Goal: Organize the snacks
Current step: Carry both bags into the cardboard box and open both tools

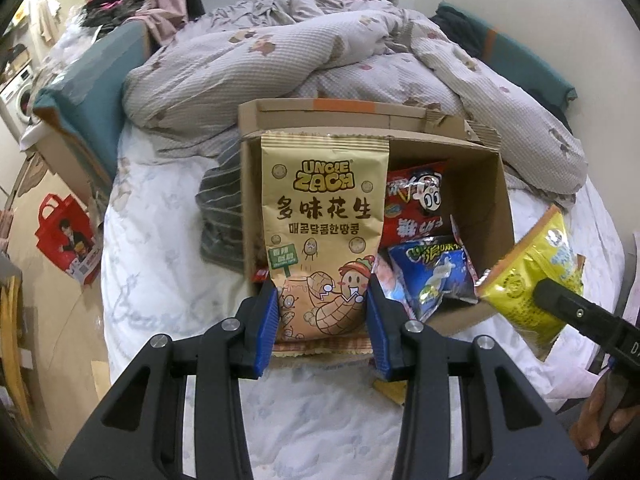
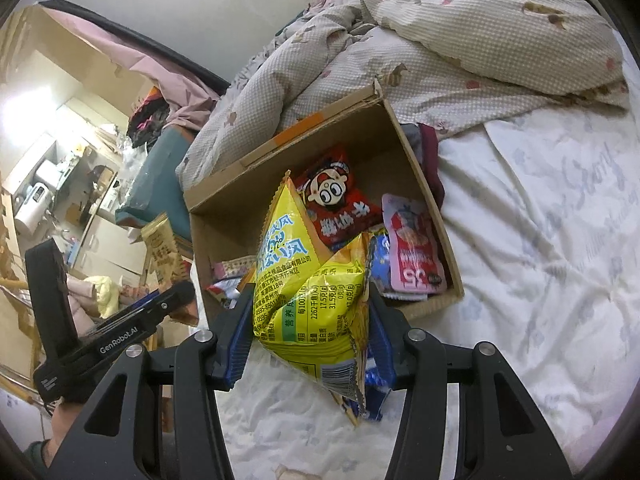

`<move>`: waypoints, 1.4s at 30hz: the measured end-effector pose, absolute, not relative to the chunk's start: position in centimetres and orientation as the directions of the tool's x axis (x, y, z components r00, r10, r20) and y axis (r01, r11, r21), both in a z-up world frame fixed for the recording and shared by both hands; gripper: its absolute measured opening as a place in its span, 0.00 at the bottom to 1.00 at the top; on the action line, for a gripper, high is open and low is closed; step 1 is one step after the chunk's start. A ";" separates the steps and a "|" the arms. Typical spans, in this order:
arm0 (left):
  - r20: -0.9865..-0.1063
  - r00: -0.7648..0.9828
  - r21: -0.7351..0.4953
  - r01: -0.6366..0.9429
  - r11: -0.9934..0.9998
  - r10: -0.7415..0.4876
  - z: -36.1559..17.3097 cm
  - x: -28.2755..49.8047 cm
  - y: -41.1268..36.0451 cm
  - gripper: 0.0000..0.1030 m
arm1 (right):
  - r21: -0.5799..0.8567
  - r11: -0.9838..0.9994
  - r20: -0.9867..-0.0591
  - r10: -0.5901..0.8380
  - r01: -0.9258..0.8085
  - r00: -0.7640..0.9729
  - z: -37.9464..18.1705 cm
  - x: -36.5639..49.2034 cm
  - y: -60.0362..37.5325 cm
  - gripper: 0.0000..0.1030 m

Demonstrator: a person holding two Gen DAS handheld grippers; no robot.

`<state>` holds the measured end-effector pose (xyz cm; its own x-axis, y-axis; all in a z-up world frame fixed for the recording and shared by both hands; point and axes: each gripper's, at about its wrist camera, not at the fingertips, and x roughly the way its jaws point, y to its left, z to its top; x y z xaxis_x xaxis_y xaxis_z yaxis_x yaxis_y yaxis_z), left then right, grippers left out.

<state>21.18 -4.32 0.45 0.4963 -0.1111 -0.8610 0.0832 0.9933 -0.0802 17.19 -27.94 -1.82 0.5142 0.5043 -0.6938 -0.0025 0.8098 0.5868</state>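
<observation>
Snacks are partly gathered already: inside the open brown cardboard box (image 1: 492, 184) resting on the white printed bed sheet (image 1: 168, 288), a red packet with a cartoon face (image 1: 416, 204), a blue crinkled packet (image 1: 430, 276) and a pink pouch with red print (image 2: 414, 248) are seen lying loosely on the box floor, with more small wrappers tucked in the near corner. Two bags are not yet stowed. A tall tan peanut bag printed with cartoon peanuts (image 1: 324, 220) is held upright at its lower part by the left claw (image 1: 322, 320), whose blue pads are pressed against both sides of the bag, above the near left part of the box. A crumpled yellow snack bag (image 2: 308, 292) is clamped near its bottom by the right claw (image 2: 308, 328), half closed on the bulging foil, and is carried over the near edge of the box. A rumpled checked duvet (image 1: 240, 64) is bunched behind the box. Judged from this layout, the task is well under way but not finished: both held bags remain to be set down inside, and the packets already in the box lie in no clear order, so some straightening may be left; whether further snacks wait outside the box cannot be told.
</observation>
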 end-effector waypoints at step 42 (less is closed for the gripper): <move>-0.878 0.477 -0.006 0.082 0.997 -0.044 -3.3 26.6 -6.3 0.36 | 0.619 0.785 -0.697 0.539 0.018 0.473 -5.7 25.3 -26.6 0.54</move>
